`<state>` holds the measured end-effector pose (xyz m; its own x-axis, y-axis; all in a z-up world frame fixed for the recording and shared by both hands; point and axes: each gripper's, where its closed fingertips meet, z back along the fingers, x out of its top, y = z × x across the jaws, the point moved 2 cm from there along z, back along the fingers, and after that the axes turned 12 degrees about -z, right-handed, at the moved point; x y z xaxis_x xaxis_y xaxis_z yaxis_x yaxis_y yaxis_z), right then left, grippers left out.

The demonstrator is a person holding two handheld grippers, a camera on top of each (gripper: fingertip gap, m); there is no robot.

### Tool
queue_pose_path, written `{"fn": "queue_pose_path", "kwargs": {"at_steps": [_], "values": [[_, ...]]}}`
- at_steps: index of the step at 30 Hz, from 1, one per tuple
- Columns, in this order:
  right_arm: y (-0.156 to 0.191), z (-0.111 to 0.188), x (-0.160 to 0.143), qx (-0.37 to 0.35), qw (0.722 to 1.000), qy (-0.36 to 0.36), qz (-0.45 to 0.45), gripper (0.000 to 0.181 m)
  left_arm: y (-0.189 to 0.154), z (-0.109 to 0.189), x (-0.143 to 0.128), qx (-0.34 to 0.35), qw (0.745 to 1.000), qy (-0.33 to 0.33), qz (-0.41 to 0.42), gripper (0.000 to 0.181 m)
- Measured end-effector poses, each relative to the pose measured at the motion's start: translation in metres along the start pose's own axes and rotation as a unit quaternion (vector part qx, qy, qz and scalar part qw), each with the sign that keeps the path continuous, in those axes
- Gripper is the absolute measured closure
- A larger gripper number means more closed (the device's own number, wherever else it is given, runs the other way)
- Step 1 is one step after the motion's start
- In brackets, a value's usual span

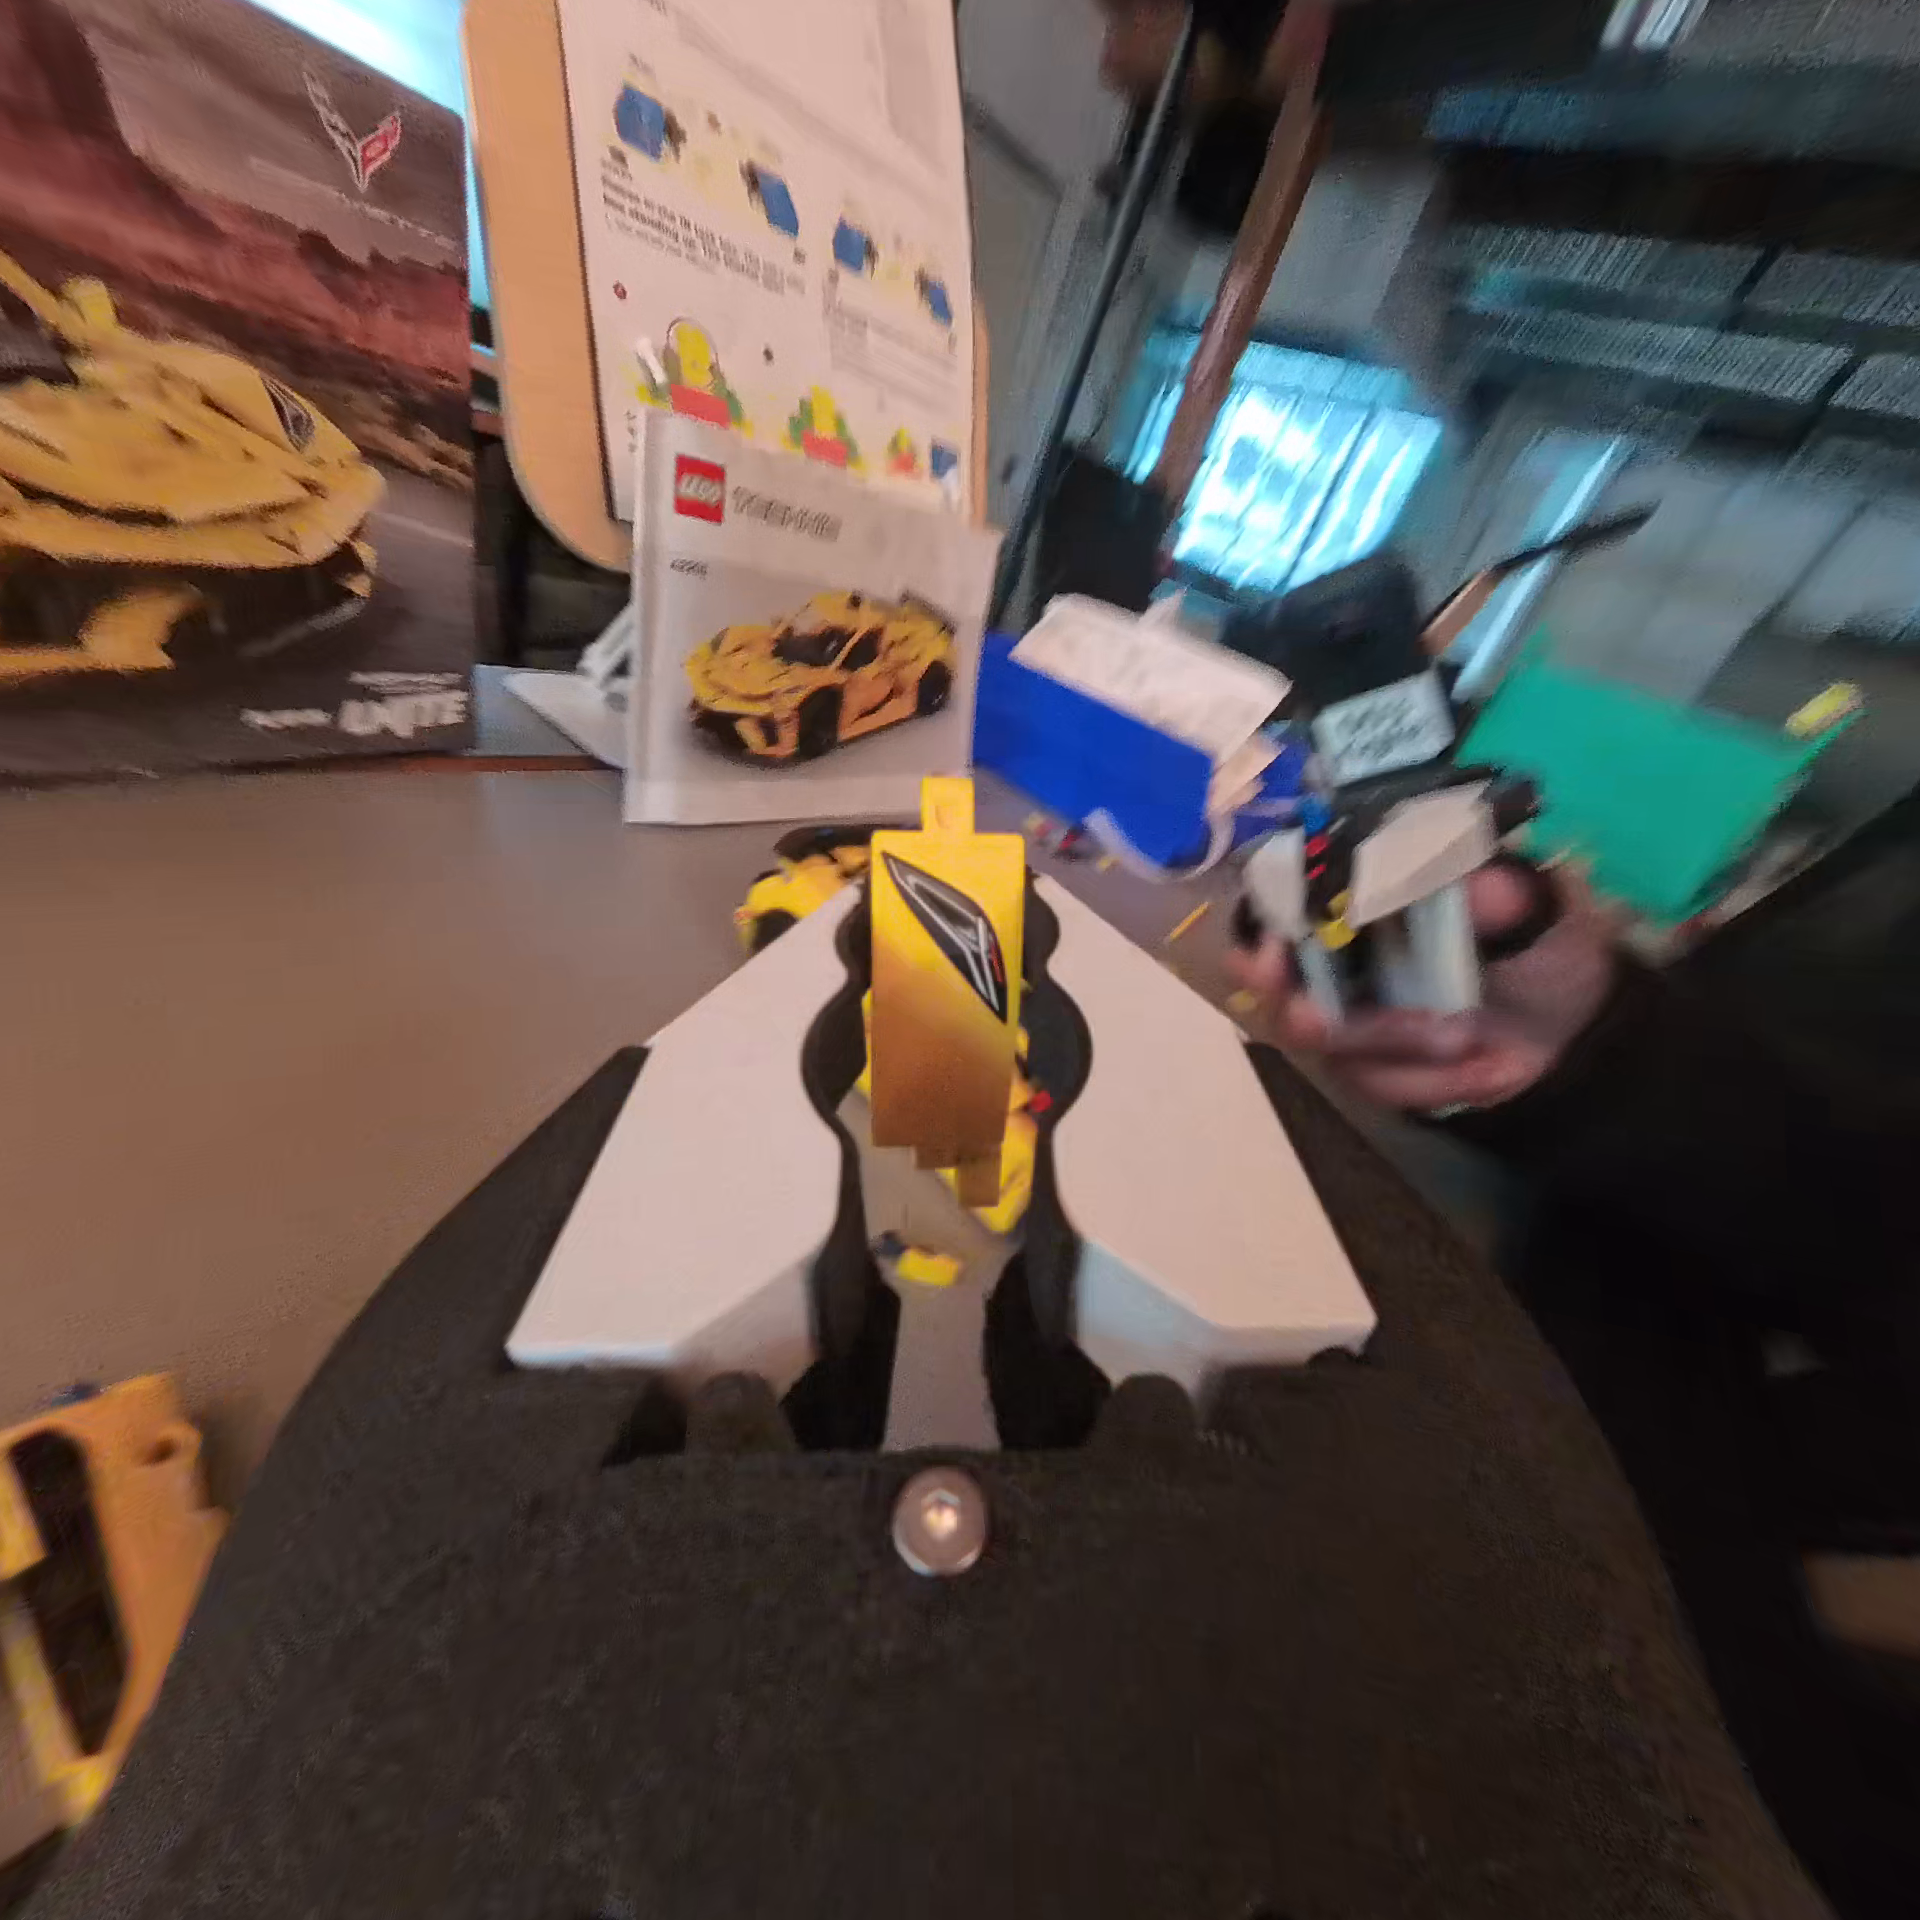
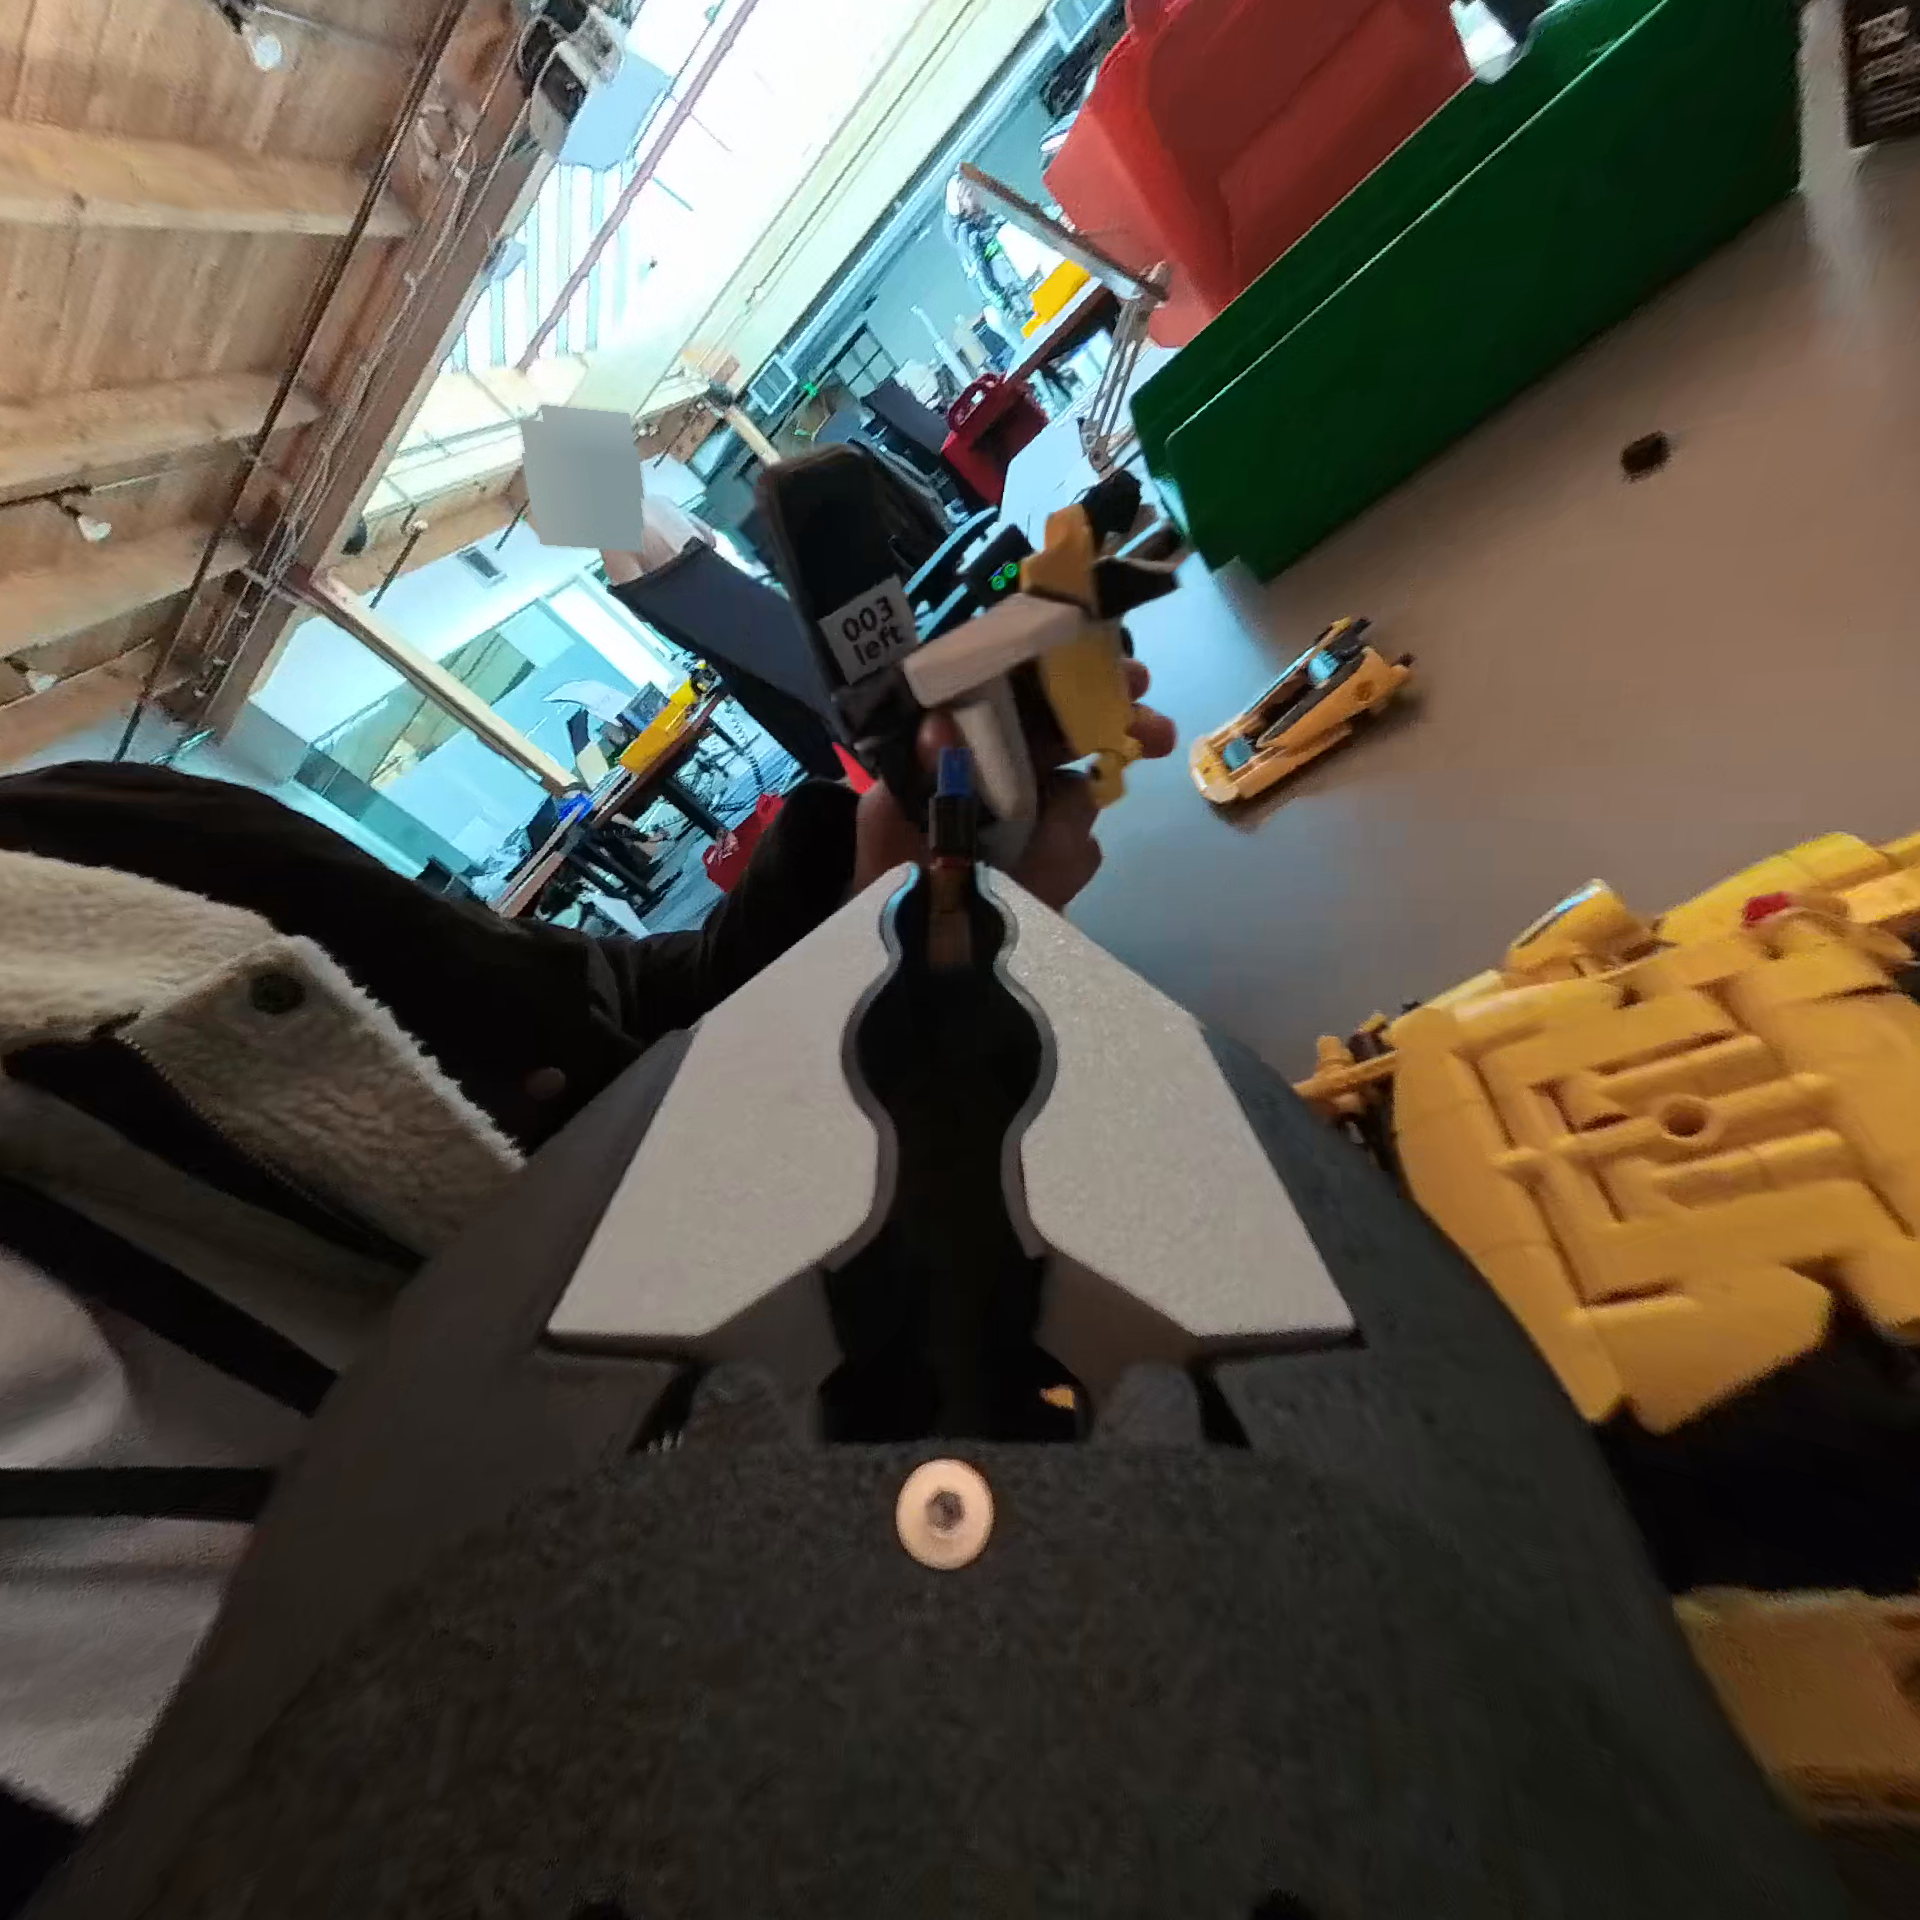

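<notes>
Yellow brick panel (image 1: pixel 940 997), printed with a dark headlight shape, stands upright between the white fingers (image 1: pixel 727 1122) of the left tool (image 1: pixel 943 935), which is closed on it above the grey counter (image 1: pixel 312 987). More yellow pieces hang under the panel inside the jaws. In the right wrist view the same left tool (image 2: pixel 1049 665) shows farther off, gripped by a hand (image 2: pixel 1039 831) in a dark sleeve, with the yellow part (image 2: pixel 1086 665) pinched in it.

The right tool (image 2: pixel 943 894) is narrowed on a small pin (image 2: pixel 951 805) with a blue tip and dark body, its end sticking out past the fingertips and pointing toward the left tool. In the left wrist view the right tool (image 1: pixel 1340 925) appears blurred at the right, held by a hand (image 1: pixel 1455 1029), well apart from the panel.

On the counter lie a small yellow car section (image 2: pixel 1299 712) beyond the tools and a large yellow chassis piece (image 2: pixel 1642 1122) at the right of the right wrist view. A green bin (image 2: pixel 1455 312) and a red bin (image 2: pixel 1247 135) stand behind. The left wrist view shows an instruction booklet (image 1: pixel 800 623) propped upright, a big box (image 1: pixel 229 416) with a yellow car picture at the left, a blue bin (image 1: pixel 1091 748), and another yellow part (image 1: pixel 94 1579) at the lower left edge.
</notes>
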<state>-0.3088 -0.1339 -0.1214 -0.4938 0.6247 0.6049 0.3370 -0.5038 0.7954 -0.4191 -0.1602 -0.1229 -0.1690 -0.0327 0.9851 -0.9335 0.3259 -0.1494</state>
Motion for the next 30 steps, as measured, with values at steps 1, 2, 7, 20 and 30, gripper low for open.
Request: {"fn": "queue_pose_path", "kwargs": {"at_steps": [1, 2, 7, 20, 30], "values": [[-0.002, 0.001, 0.002, -0.003, 1.000, -0.006, 0.004, 0.175, 0.001, 0.002, 0.002, -0.017, 0.999, -0.015, 0.040, 0.156], [-0.002, 0.001, 0.002, -0.002, 1.000, -0.008, 0.005, 0.175, 0.001, 0.003, 0.004, -0.031, 0.997, -0.026, 0.065, 0.156], [-0.002, -0.002, -0.001, -0.023, 0.999, -0.006, 0.039, 0.175, -0.005, 0.002, 0.006, -0.060, 0.994, -0.038, 0.082, 0.155], [0.014, 0.006, 0.011, 0.063, 0.997, -0.043, -0.008, 0.175, -0.010, -0.006, -0.009, -0.060, 0.996, 0.014, 0.070, 0.156], [-0.002, 0.005, 0.007, -0.008, 0.999, -0.025, 0.020, 0.175, 0.018, -0.007, -0.038, 0.038, 0.992, 0.108, 0.047, 0.156]]}}
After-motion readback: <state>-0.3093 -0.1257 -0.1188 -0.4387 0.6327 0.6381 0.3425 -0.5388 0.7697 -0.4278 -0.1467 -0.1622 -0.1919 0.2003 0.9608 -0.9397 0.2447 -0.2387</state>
